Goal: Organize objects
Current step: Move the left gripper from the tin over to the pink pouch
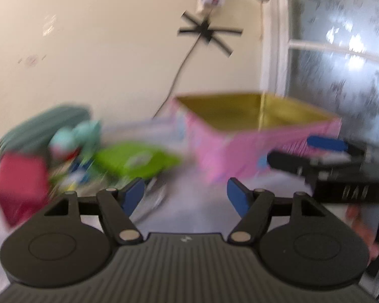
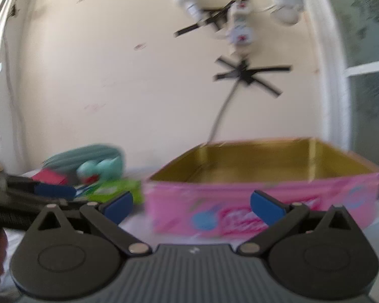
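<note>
An open pink tin box (image 1: 240, 149) with a gold inside stands on the table, also in the right wrist view (image 2: 260, 202). Left of it lies a pile: a green packet (image 1: 136, 161), a red box (image 1: 20, 184), a teal plush toy (image 1: 73, 139) and a teal pouch (image 1: 43, 126). The same pile shows in the right wrist view: green packet (image 2: 118, 189), red box (image 2: 49, 176), teal toy (image 2: 98, 170). My left gripper (image 1: 185, 197) is open and empty, short of the tin. My right gripper (image 2: 190, 207) is open and empty in front of the tin. Both views are blurred.
The cream wall behind carries black tape crosses and a cable (image 2: 247, 75) running down behind the tin. A window frame with frosted glass (image 1: 341, 63) stands at the right. The right gripper shows in the left wrist view (image 1: 315, 156), the left one in the right wrist view (image 2: 38, 192).
</note>
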A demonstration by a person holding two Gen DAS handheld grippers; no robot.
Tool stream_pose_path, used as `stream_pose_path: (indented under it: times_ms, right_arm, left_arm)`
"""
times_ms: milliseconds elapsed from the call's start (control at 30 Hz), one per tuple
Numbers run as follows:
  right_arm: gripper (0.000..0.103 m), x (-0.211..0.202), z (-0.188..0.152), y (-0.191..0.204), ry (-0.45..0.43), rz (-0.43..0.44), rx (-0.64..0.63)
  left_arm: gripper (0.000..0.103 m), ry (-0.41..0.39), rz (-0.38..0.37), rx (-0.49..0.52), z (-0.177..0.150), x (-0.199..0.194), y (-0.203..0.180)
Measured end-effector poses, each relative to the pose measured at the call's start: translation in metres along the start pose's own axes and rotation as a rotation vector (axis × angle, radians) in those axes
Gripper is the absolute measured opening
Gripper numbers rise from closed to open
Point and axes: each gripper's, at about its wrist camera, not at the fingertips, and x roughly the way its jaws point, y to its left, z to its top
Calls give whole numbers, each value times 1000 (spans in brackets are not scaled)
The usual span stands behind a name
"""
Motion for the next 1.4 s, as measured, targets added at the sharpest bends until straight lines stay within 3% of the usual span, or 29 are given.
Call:
stream_pose_path:
  times_ms: [100,167,267,367,500,800,1000,1133,1267,1333,1400]
  right_arm:
    - [103,7,0,25,45,17,-76]
    - [101,17,0,34,110,61,-75]
    - [91,31,-6,40,196,66,-66]
    - [81,41,-9,46,256,76,-68]
    - [69,51,-13,58,331,86,-129]
    - [67,53,-17,81,343,107,-141]
    - [67,68,-16,131,368,231,-222]
    - [65,86,-6,155,370,297,-193]
    - [70,95,11,180,307,350,-167]
    - [81,101,19,191,287,372,-153]
    - [101,108,26,203,268,390,-141]
  left_arm:
    - [74,63,82,-7,-22,-8,19]
    - [74,84,98,-77,-24,-14,41]
    - [75,153,225,-53,-28,-11,58]
    - [79,180,202,-158,-32,-16,82]
    - [85,177,204,-176,-32,-22,85]
    - [88,200,221,-155,-43,-30,88]
    - [88,198,302,-209,-56,-53,138]
    - [88,176,336,-285,-62,-68,171]
    - [89,77,260,-461,-71,-85,196]
    - [89,34,234,-548,-75,-90,208]
    - [89,-17,194,-647,-81,-97,220]
